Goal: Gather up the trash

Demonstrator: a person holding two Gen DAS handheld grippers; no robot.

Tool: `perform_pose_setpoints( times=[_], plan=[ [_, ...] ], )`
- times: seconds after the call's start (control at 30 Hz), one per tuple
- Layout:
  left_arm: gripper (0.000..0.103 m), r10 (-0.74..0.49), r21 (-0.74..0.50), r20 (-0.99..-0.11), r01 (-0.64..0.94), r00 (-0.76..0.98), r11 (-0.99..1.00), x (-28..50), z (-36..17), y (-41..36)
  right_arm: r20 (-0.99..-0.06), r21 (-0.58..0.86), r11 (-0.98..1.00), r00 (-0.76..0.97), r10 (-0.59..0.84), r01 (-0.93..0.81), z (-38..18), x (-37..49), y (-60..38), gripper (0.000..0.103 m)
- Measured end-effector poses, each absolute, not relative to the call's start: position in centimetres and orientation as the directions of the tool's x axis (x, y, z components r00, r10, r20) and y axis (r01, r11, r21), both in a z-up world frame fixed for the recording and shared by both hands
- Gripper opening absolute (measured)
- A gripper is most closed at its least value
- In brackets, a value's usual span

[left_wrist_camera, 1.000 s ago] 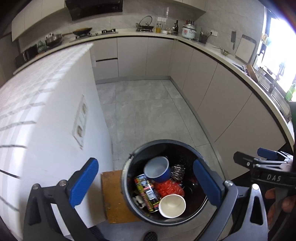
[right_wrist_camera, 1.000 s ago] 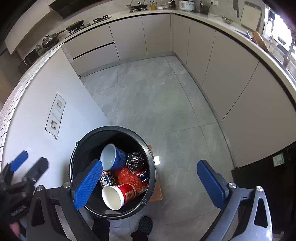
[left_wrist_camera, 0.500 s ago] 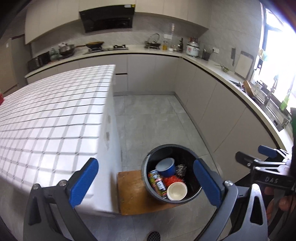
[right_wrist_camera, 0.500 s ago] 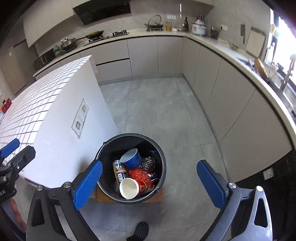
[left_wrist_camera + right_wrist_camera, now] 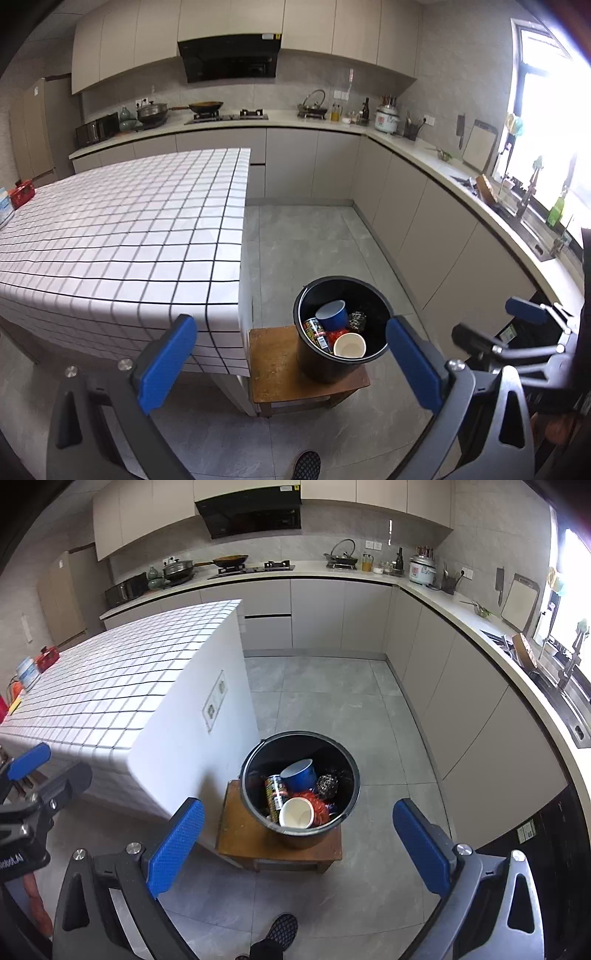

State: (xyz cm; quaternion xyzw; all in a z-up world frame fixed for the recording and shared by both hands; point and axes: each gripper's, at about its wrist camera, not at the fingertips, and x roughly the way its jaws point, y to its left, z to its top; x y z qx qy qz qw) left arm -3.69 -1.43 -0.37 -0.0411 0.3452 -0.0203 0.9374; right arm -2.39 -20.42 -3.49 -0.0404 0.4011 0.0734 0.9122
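Note:
A black bucket [image 5: 341, 363] [image 5: 300, 834] stands on a low wooden stool [image 5: 277, 373] [image 5: 240, 838] beside the tiled island. Inside lie a blue cup [image 5: 332, 315] [image 5: 300, 774], a white paper cup [image 5: 349, 346] [image 5: 296, 813], a printed can [image 5: 317, 334] [image 5: 274, 797], red plastic [image 5: 320, 806] and a metal scourer [image 5: 327, 784]. My left gripper [image 5: 291, 354] is open and empty, held well above and short of the bucket. My right gripper [image 5: 298, 843] is also open and empty, at a similar height. Each gripper shows at the edge of the other's view.
The white-tiled island [image 5: 122, 229] [image 5: 122, 672] fills the left, with small items at its far left end [image 5: 18, 194]. Grey cabinets and a counter [image 5: 443, 206] run along the back and right. A shoe [image 5: 282, 932] shows on the grey floor below.
Both grippers have risen and pulled back from the bucket, which now looks smaller and farther. The island top and kitchen walls have come into view. Both stay open.

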Motion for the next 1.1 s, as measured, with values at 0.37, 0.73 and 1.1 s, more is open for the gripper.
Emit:
perform_pose_setpoints(
  times=[0.37,0.73,1.1],
  plan=[
    [0.103,-0.067,-0.073,-0.607,0.029,0.792,0.997,-6.6,0.9,-1.7,-0.701,-0.015,0.984,0.704,0.115,-0.176,-1.1,-7.6,-20.7,0.103],
    [0.103,-0.058,-0.067,-0.582,0.022,0.811,0.997,-7.5,1.1,-2.2,-0.683,-0.006,0.981,0.718,0.137,-0.194,-0.1,-8.3,-21.3,0.103],
    [0.103,-0.055,-0.066,-0.57,0.021,0.82,0.998,-7.9,1.1,-2.2,-0.678,-0.004,0.978,0.72,0.149,-0.206,0.2,-8.0,-21.6,0.103]
  ],
)
